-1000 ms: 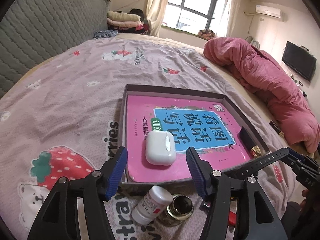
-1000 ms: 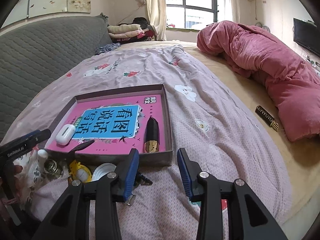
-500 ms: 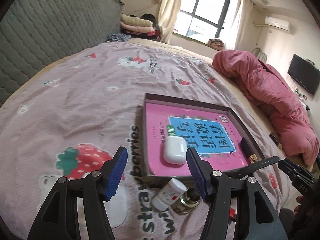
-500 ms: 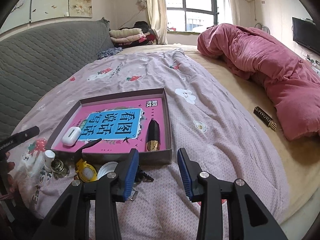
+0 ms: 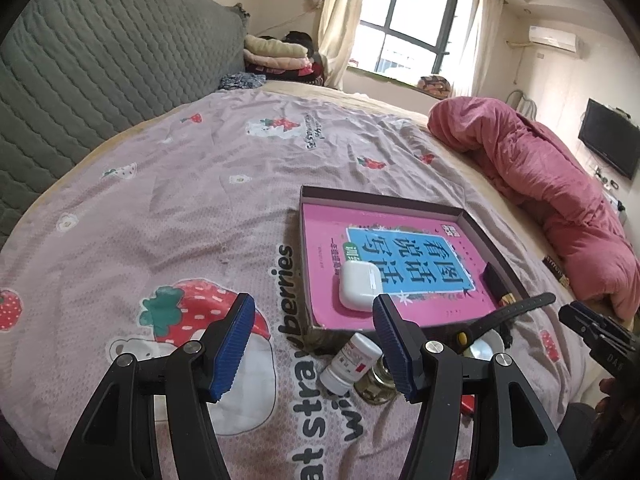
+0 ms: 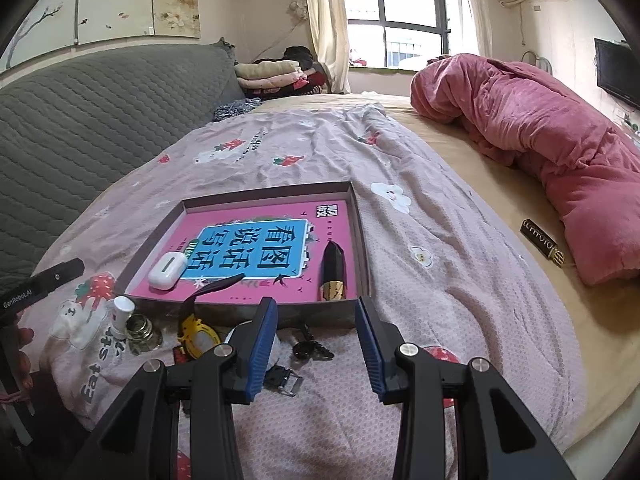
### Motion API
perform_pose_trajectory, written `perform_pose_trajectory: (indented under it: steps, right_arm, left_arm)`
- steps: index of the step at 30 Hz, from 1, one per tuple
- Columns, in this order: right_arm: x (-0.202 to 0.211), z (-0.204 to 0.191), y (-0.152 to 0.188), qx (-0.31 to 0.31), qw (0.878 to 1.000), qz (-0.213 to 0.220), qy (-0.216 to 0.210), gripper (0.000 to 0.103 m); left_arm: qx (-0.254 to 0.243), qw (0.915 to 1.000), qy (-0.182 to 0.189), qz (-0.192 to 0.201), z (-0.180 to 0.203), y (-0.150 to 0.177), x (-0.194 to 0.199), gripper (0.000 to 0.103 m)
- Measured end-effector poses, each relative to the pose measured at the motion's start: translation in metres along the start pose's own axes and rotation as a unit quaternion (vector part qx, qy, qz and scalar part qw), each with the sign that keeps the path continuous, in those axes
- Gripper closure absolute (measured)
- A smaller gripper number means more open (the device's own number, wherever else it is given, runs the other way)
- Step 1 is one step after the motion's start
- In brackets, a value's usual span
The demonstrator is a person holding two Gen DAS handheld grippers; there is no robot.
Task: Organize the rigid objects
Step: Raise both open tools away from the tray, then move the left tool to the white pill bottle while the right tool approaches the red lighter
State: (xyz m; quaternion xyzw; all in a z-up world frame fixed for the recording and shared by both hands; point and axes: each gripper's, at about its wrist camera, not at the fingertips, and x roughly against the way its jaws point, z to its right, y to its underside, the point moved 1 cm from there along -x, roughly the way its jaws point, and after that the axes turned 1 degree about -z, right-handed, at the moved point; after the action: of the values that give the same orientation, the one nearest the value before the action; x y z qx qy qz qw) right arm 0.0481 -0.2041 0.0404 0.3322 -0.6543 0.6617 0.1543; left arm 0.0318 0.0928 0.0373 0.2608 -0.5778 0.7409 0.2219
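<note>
My left gripper (image 5: 312, 344) wears ribbed blue rubbery pads on matt black plastic arms with shiny metal screws; my right gripper (image 6: 316, 344) is built the same. Below me the bedsheet (image 5: 160, 216) is soft printed cloth with a fine waffle texture. The shallow box (image 6: 362, 240) looks like matt cardboard, and the pink book (image 6: 248, 248) in it has a glossy paper cover. The earbud case (image 5: 358, 284) is smooth glossy white plastic. The pill bottle (image 5: 348, 364) is white plastic beside a clear glass jar (image 6: 142, 332). The pink comforter (image 6: 540, 140) looks plush.
</note>
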Motion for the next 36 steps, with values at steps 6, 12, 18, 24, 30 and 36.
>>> perform_pose_trajectory:
  steps: [6,12,18,24,30,36]
  right_arm:
    - [0.001,-0.013,0.006,0.014,1.000,-0.008,-0.016,0.063]
    - [0.003,-0.030,0.012,0.035,0.999,-0.014,-0.032,0.063]
    - [0.004,-0.044,0.018,0.051,0.997,-0.021,-0.049,0.063]
    - [0.005,-0.055,0.026,0.066,0.995,-0.032,-0.064,0.063]
    - [0.005,-0.063,0.029,0.078,0.994,-0.037,-0.074,0.063]
    - [0.003,-0.066,0.033,0.082,0.992,-0.045,-0.080,0.062]
  left_arm:
    - [-0.013,0.9999,-0.003,-0.007,0.004,0.006,0.005,0.040]
    - [-0.025,0.9996,-0.007,-0.010,0.010,0.013,0.010,0.040]
    - [-0.045,0.9987,-0.007,-0.021,0.019,0.020,0.012,0.040]
    - [-0.055,0.9982,-0.006,-0.025,0.023,0.024,0.015,0.040]
    - [-0.058,0.9978,-0.004,-0.033,0.023,0.028,0.014,0.040]
    - [-0.069,0.9961,-0.014,-0.052,0.024,0.034,0.003,0.040]
